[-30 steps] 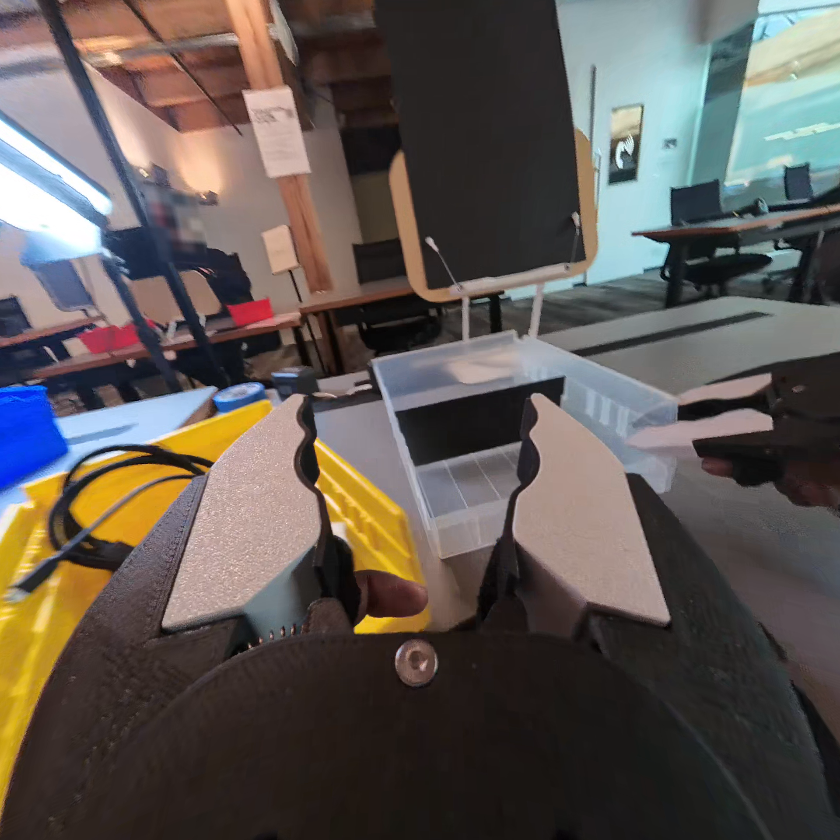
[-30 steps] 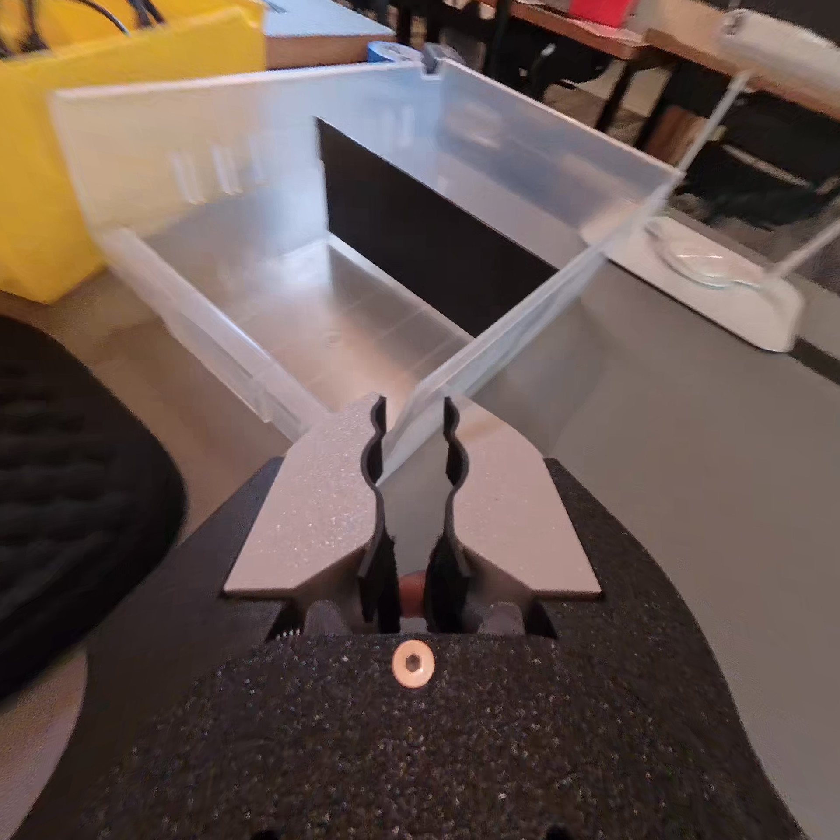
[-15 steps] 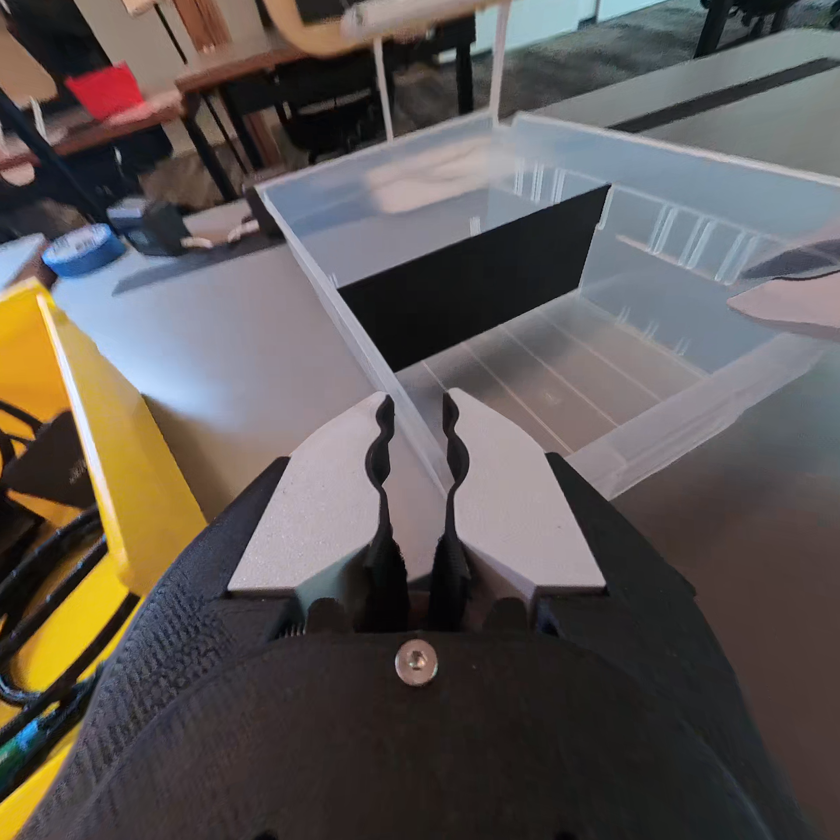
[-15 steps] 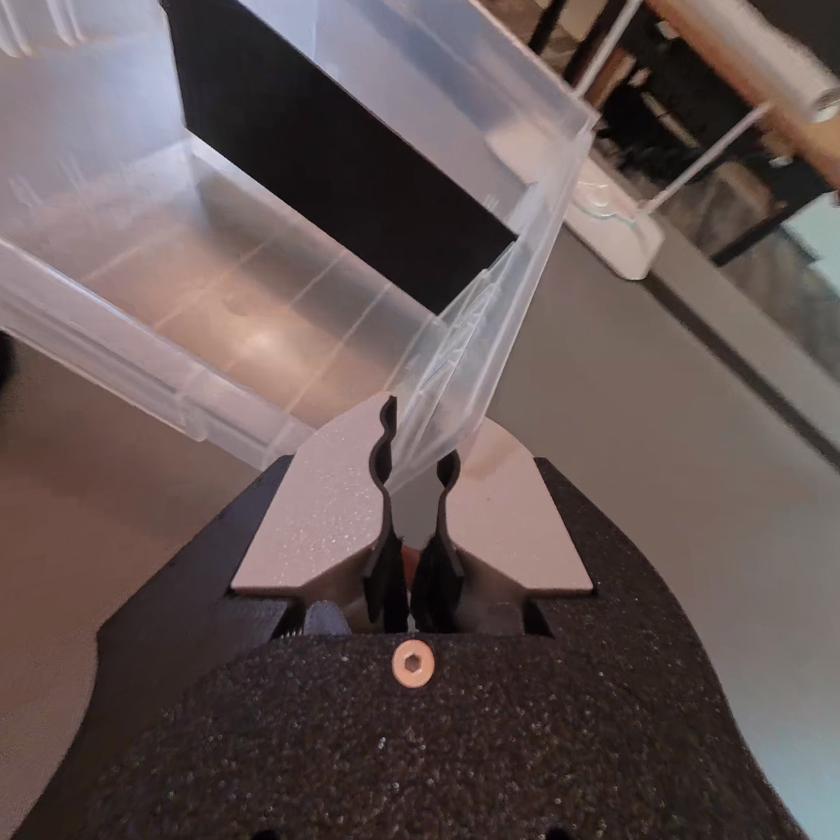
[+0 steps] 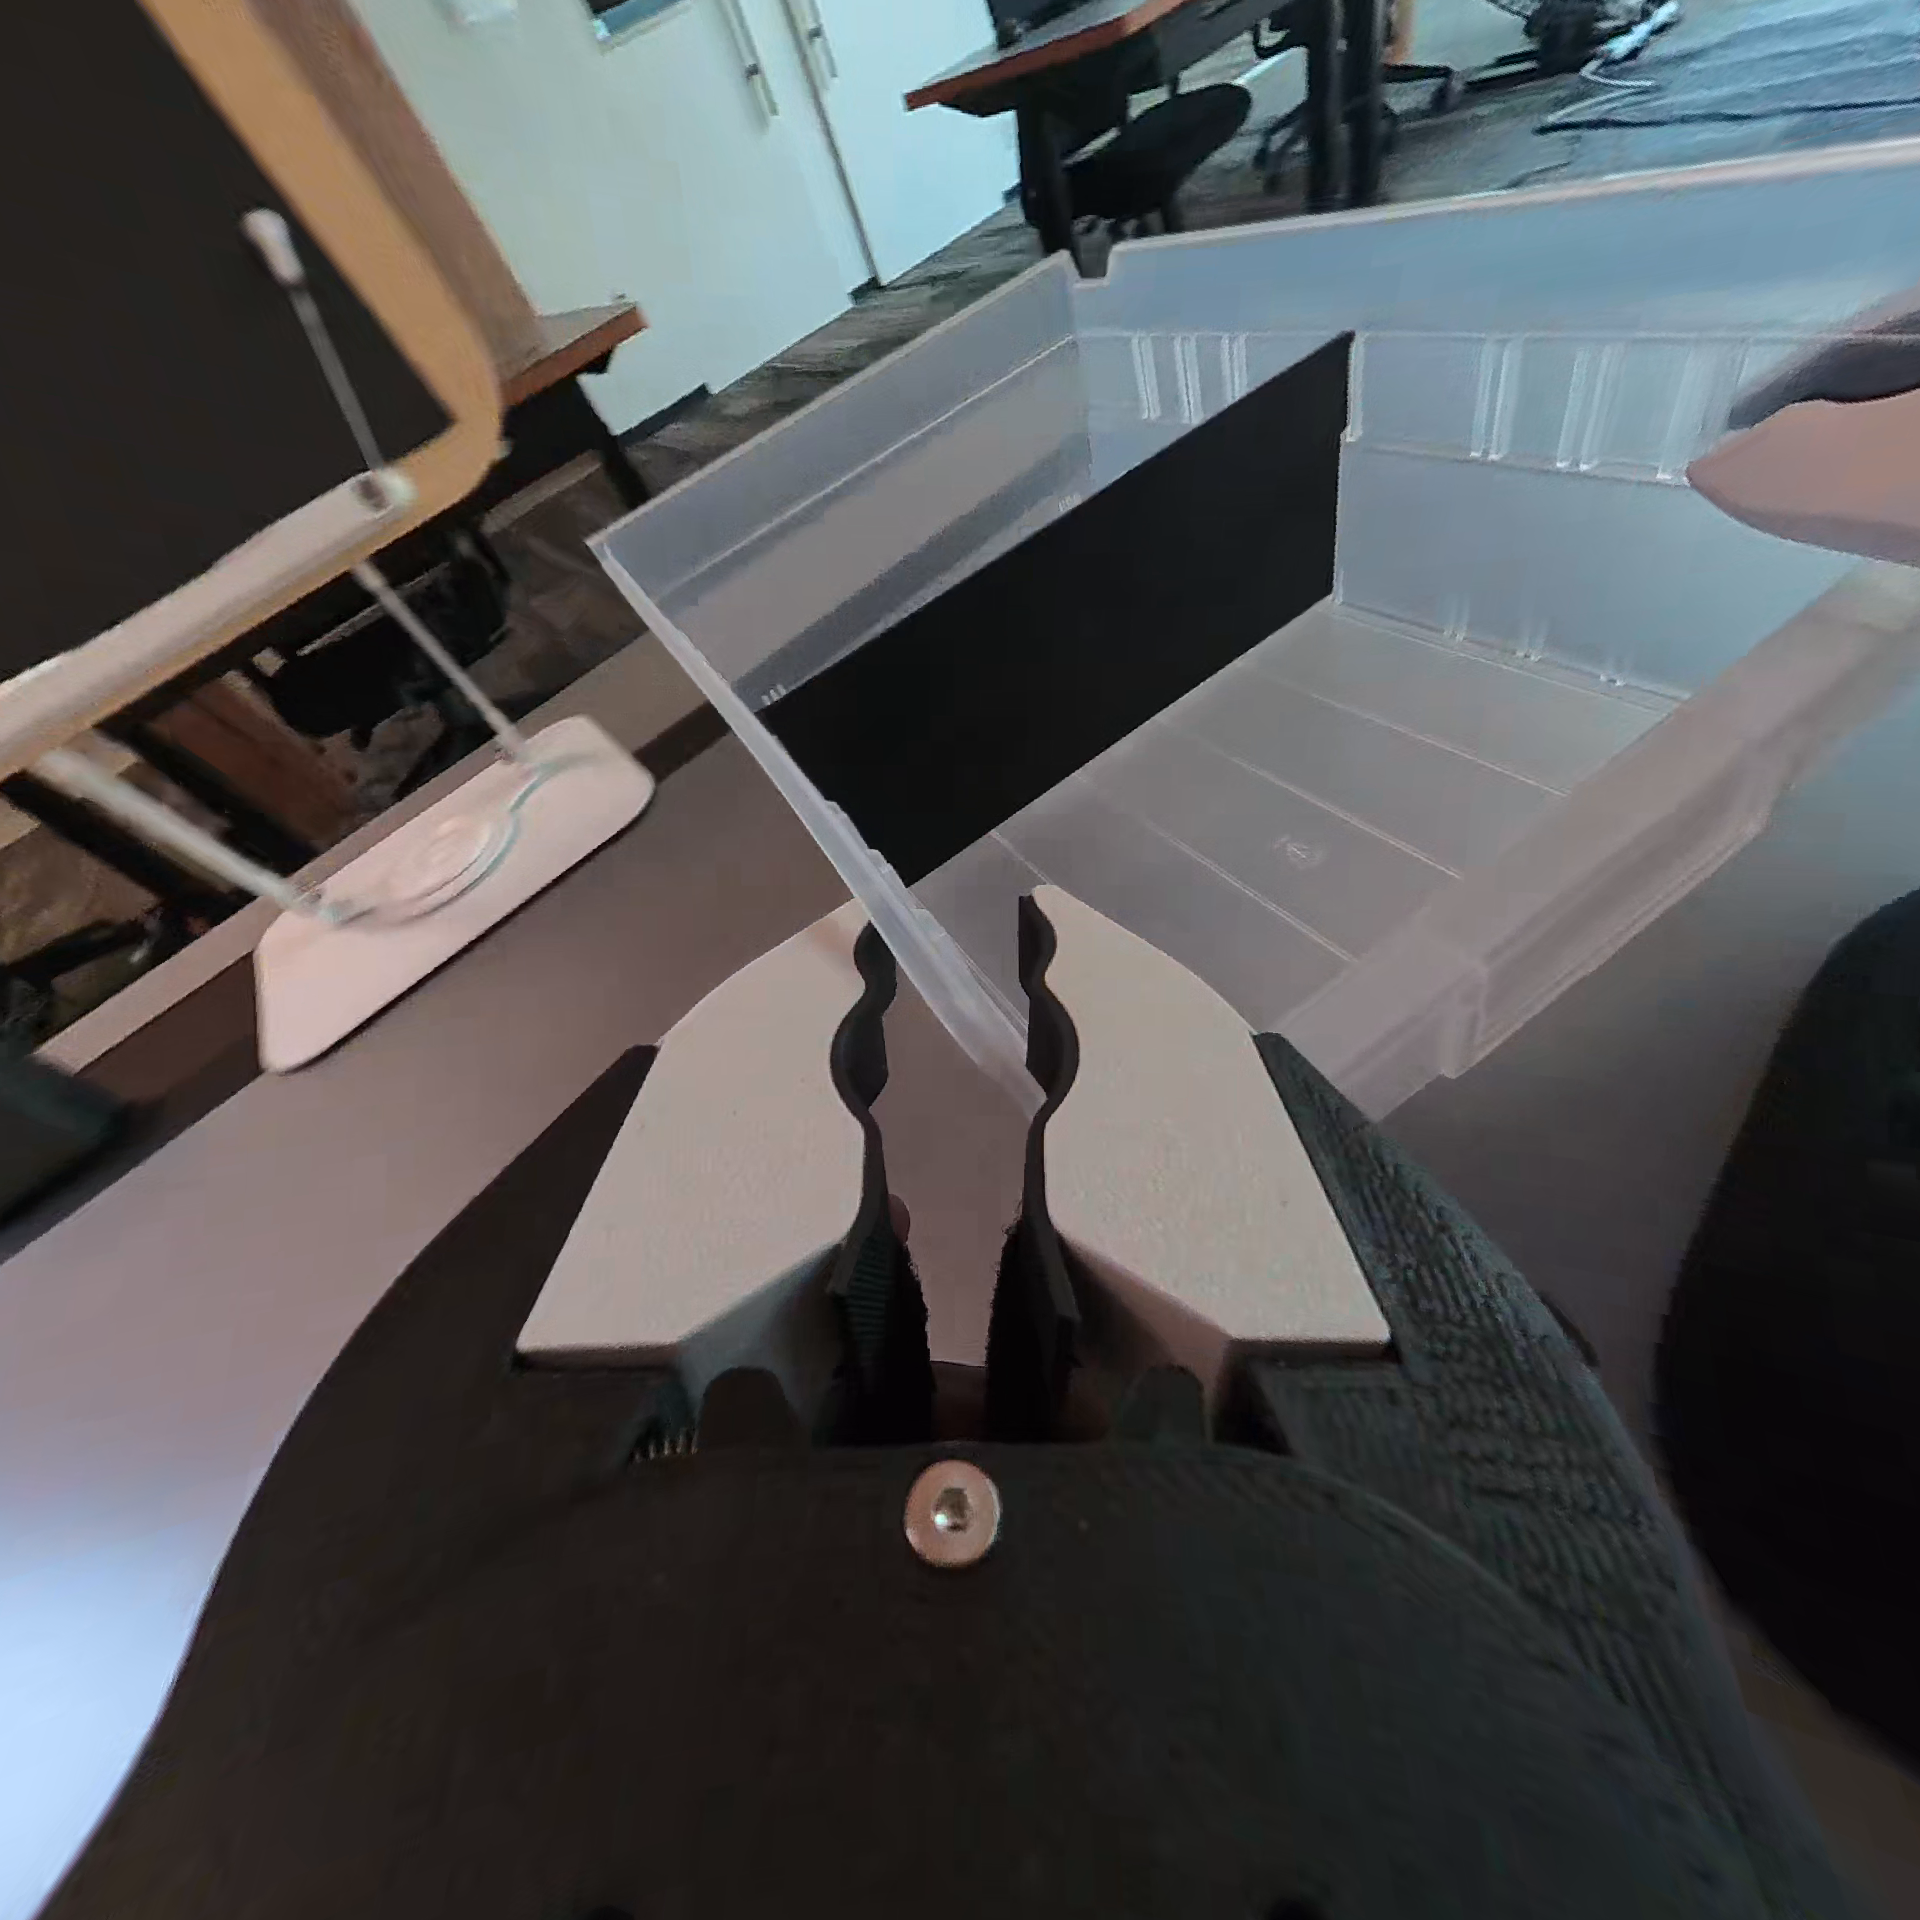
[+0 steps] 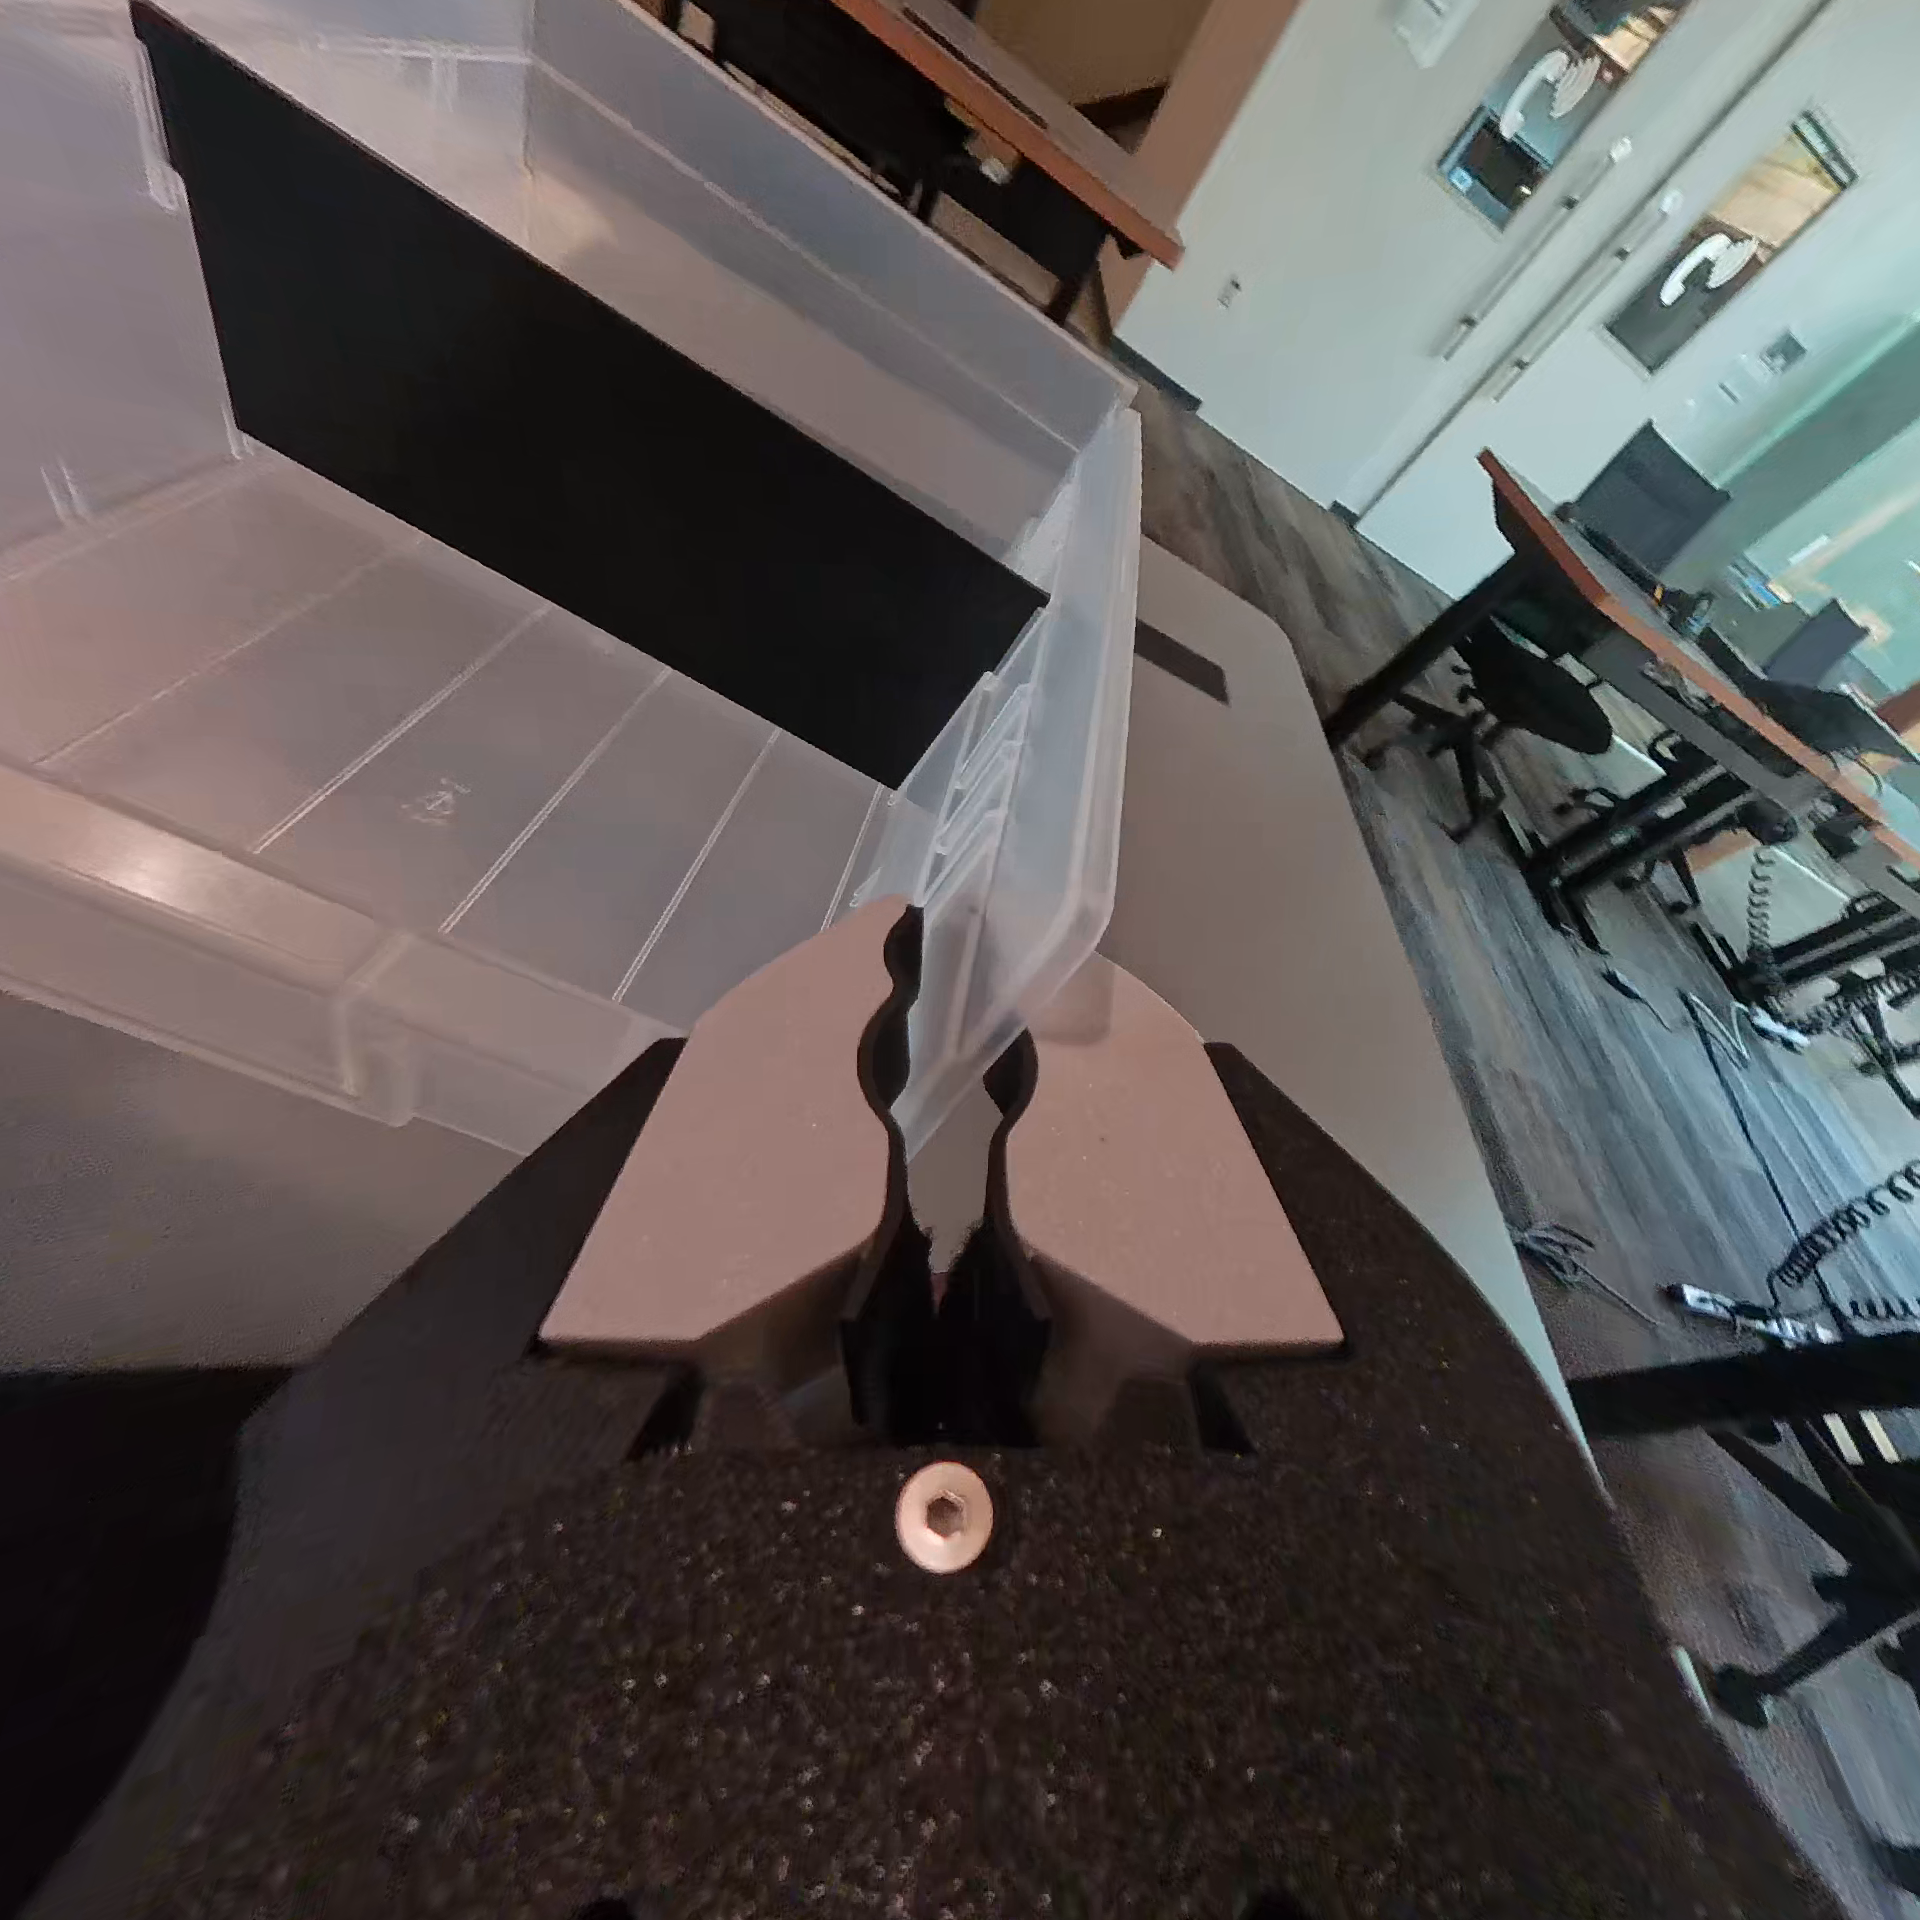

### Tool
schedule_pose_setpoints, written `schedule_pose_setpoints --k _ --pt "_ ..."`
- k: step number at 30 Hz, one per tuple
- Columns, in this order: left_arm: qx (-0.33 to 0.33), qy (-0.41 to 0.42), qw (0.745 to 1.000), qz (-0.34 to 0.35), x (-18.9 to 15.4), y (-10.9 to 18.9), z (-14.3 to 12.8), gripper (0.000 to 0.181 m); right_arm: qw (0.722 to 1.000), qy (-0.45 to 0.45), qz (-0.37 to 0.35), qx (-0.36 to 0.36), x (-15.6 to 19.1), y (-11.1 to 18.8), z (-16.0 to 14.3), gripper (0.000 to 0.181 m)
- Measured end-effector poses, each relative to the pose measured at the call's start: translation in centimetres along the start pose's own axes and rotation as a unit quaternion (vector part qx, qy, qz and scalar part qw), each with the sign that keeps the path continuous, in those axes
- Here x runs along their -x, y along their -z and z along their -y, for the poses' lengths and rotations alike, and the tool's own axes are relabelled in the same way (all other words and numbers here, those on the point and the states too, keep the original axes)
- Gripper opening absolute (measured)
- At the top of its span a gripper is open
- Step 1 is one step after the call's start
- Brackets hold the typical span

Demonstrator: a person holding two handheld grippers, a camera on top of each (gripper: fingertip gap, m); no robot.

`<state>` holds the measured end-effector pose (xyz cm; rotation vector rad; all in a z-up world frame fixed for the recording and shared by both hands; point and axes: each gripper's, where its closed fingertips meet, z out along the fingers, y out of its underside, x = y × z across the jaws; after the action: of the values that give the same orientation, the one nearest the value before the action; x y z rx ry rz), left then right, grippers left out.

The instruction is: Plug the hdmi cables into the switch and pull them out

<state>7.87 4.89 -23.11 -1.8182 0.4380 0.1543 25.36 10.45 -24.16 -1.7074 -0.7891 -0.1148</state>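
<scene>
While both your grippers pinch the clear bin, no HDMI cable or switch shows in either view.

Starting at your left, your left gripper (image 5: 951, 987) has its fingers nearly together, the bin's (image 5: 1403, 790) thin left wall running between them and touching the right finger (image 5: 1153, 1132). A black divider (image 5: 1060, 644) stands across the bin's middle. Farther right, your right gripper (image 6: 961, 997) is clamped on the bin's (image 6: 416, 727) right wall above the grey table (image 6: 1247, 935).
</scene>
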Motion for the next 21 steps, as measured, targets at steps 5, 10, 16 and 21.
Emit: schedule_pose_setpoints --k 5,10,16,21 --pt "-0.005 -0.025 0.999 -0.044 -5.4 -3.0 1.5 0.024 0.999 -0.029 -0.020 0.016 -4.5 0.5 -4.8 0.009" --pt "0.021 -0.002 0.990 -0.136 -8.9 -3.6 0.2 0.038 0.997 -0.070 -0.023 0.038 -5.9 0.3 -7.9 0.008" --pt "-0.098 0.051 0.991 -0.072 -2.0 4.6 1.0 0.084 0.986 -0.144 -0.065 0.055 -8.1 1.5 -8.0 0.078" --pt "-0.136 0.115 0.962 0.205 14.2 18.0 -3.6 0.083 0.970 -0.165 -0.158 -0.086 -9.4 4.8 -0.4 0.077"
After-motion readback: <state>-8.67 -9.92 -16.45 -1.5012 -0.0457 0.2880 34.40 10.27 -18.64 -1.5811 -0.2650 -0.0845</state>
